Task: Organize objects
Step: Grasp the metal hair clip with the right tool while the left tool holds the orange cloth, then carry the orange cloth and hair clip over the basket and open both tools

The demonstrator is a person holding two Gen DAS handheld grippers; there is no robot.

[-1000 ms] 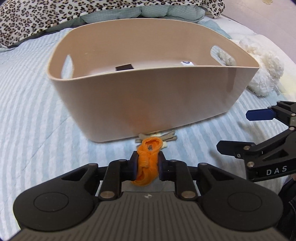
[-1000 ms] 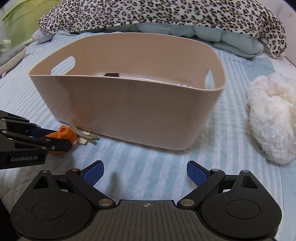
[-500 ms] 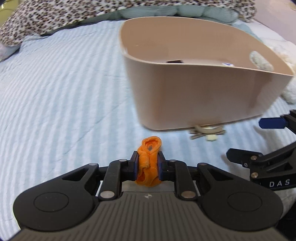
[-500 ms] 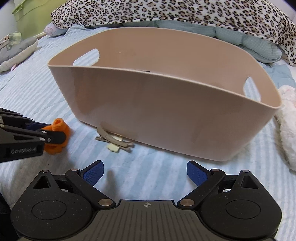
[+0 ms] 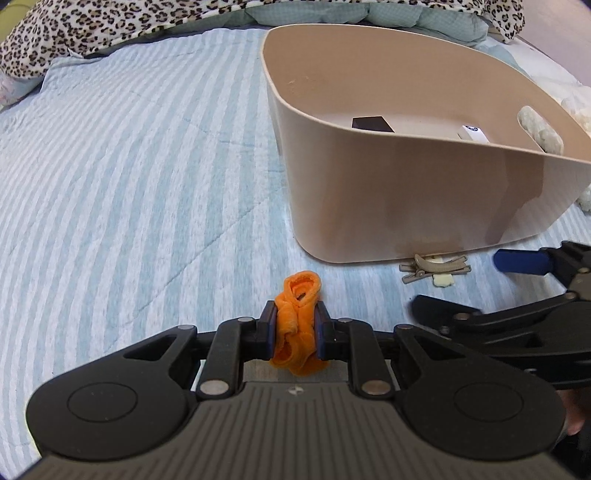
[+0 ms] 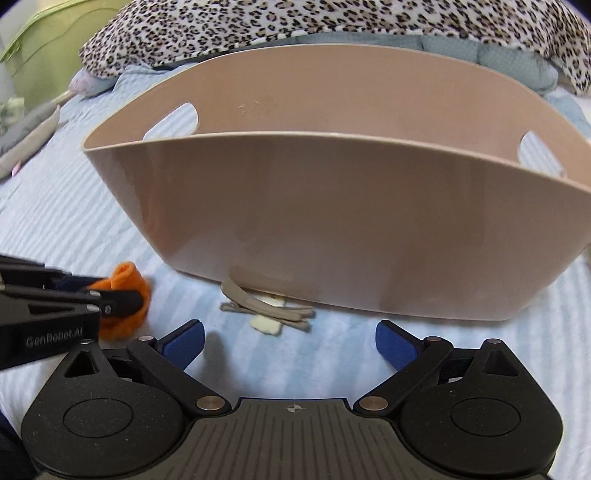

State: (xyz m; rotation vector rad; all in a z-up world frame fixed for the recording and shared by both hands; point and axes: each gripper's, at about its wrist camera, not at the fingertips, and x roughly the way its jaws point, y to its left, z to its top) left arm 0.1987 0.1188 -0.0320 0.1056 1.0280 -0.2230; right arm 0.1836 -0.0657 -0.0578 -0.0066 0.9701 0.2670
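My left gripper (image 5: 295,325) is shut on an orange scrunchie (image 5: 298,317), held low over the striped bedspread, left of the beige plastic basket (image 5: 406,206). It also shows in the right wrist view (image 6: 127,299). My right gripper (image 6: 290,338) is open and empty, close in front of the basket (image 6: 332,221). Beige hair clips (image 6: 266,304) with a small cream piece lie on the bed against the basket's near wall, just ahead of the right gripper; they also show in the left wrist view (image 5: 434,266).
The basket holds a black card (image 5: 371,123) and a white item (image 5: 474,133). A leopard-print blanket (image 6: 295,22) lies behind it. A white fluffy thing (image 5: 580,107) is to the right. A green bin (image 6: 40,44) stands far left.
My left gripper has swung left and back with the scrunchie, so the basket now sits to its right. My right gripper has moved closer to the hair clips and basket.
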